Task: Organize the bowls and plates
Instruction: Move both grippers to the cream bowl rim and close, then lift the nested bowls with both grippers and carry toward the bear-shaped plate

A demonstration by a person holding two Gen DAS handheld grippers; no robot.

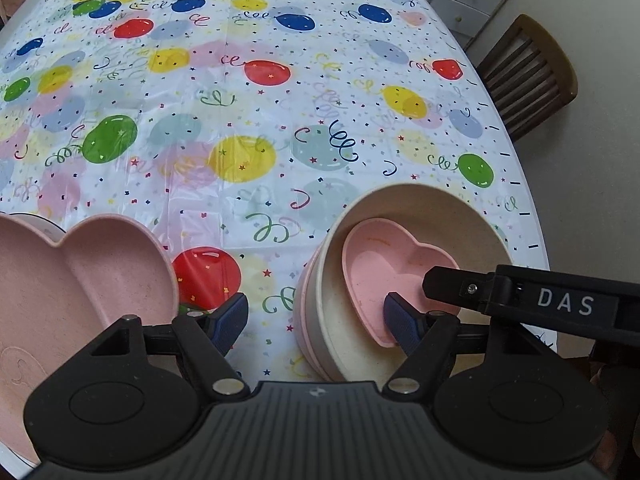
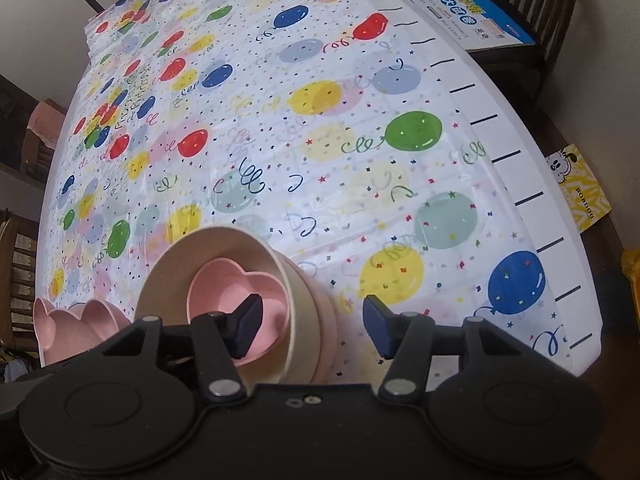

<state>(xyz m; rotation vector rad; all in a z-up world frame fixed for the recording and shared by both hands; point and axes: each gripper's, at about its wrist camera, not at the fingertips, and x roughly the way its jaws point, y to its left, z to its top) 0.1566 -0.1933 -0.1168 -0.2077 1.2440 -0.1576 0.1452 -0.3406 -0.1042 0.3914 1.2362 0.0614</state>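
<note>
judging by the speckled matte look, these dishes are light, stiff wheat-straw plastic: not fragile, a bit slick at the rim, and apt to slide or tip if i pinch off-centre. the small heart bowl [image 2: 240, 296] sits inside the beige bowl [image 2: 224, 248], which rests on a short stack near my edge of the table [image 1: 280, 100]. i judge the best hold is on a rim wall, one pad inside and one outside, low enough that the wall does not squirt out.

my right gripper [image 2: 310, 326] is about half open and straddles the right side of the stack: its left finger [image 2: 248, 326] is down inside the heart bowl, its right finger [image 2: 378, 326] hangs outside over the cloth. neither pad clearly presses on anything, so i read it as not yet gripping.

my left gripper [image 1: 316, 326] stands wider. its right finger [image 1: 402, 324] dips into the heart bowl by the near rim, and i cannot tell whether it touches. its left finger [image 1: 230, 320] hangs over the cloth, just beside the big heart plate [image 1: 72, 280] to the left.
</note>
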